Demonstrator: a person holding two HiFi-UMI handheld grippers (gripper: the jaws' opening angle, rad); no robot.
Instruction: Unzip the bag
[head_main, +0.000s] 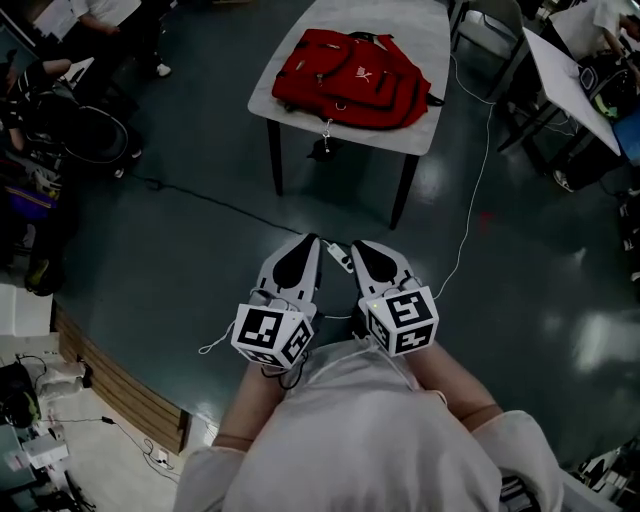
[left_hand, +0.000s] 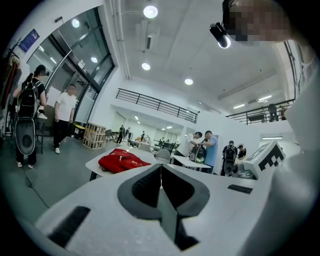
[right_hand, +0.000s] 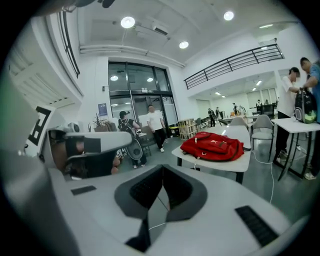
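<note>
The bag (head_main: 347, 65) lies flat on the table (head_main: 432, 50), by its near edge, well apart from both grippers. The left gripper (head_main: 309, 243) and right gripper (head_main: 358, 246) are clenched, empty. Best to step closer, then pin the fabric with one gripper and pull the zip tab with the other.

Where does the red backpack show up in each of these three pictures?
Head view: red backpack top centre, lying flat.
Left gripper view: red backpack left of centre, small.
Right gripper view: red backpack right of centre.
Shared landmark: the white table under it, in all three.
</note>
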